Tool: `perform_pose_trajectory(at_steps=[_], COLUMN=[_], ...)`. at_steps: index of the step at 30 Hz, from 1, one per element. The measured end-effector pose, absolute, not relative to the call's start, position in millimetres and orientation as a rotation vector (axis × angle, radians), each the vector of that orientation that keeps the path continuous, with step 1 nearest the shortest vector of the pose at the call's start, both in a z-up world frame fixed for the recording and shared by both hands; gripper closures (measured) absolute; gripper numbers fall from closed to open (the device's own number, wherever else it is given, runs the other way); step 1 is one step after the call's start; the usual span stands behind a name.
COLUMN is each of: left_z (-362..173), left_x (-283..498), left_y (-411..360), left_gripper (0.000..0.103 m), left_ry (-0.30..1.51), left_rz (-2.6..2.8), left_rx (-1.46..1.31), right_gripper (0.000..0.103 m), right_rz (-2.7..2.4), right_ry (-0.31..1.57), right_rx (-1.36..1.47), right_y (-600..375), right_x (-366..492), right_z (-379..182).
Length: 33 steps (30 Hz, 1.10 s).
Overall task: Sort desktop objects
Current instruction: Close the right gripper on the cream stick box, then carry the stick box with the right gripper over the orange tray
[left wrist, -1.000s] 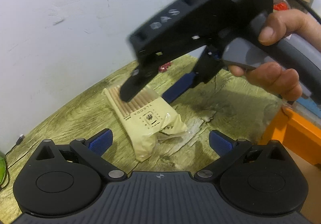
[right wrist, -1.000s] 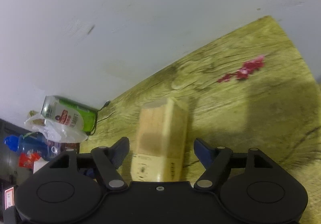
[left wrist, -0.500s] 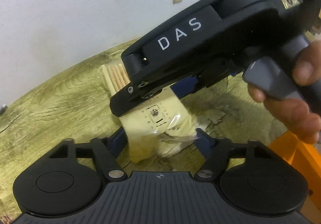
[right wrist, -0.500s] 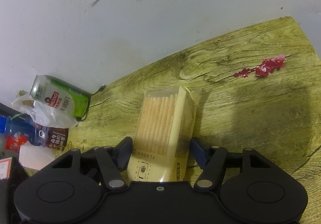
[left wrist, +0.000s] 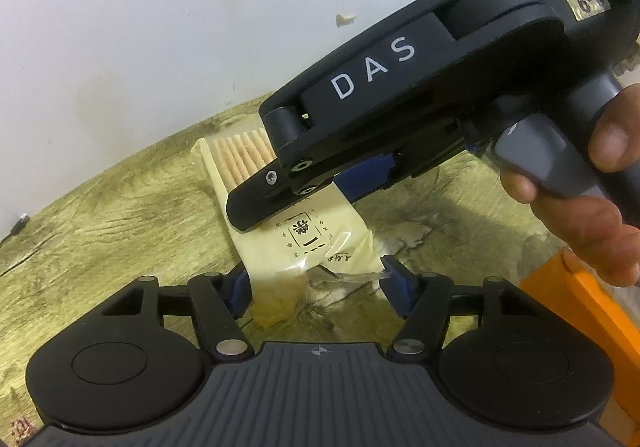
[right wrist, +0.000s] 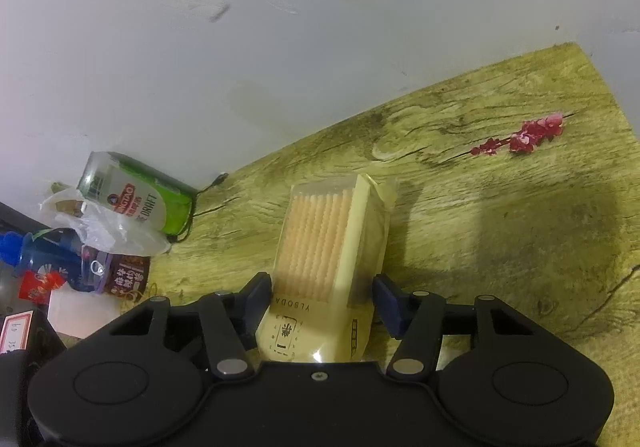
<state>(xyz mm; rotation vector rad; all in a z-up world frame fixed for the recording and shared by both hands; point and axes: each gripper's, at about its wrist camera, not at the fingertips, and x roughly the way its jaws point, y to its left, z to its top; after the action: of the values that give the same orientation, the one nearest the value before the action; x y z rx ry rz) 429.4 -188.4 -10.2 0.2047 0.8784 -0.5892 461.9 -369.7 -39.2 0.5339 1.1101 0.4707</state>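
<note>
Both claws, the left gripper (left wrist: 316,279) and the right gripper (right wrist: 322,301), have just been closing on the pack (right wrist: 332,247) at lower centre of the desk (right wrist: 500,231), pads now touching it, so lifting seems possible next.

Both views are evenly lit, a little dim and yellowish. Soft dark shadows fall on the table (right wrist: 500,215) right of the packet (right wrist: 332,247). Fisheye bending curves the table edge; corners go black. Focus is sharp, without motion blur.
</note>
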Motion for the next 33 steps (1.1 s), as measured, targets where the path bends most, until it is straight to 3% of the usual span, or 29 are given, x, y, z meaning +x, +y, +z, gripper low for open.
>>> perform_pose_trajectory(at_steps=[19, 33], left_z=[64, 54], left_x=[302, 193], left_y=[-190, -213], left_gripper=[0.039, 0.039], left_ry=[0.770, 0.783], left_rz=[-0.601, -0.660], left_rx=[0.200, 0.169], right_gripper=[0.050, 0.049], right_rz=[0.510, 0.475], right_ry=[1.009, 1.009], right_rx=[0.474, 0.410], right_y=[-366, -381], right_x=[345, 229], right_z=[48, 56])
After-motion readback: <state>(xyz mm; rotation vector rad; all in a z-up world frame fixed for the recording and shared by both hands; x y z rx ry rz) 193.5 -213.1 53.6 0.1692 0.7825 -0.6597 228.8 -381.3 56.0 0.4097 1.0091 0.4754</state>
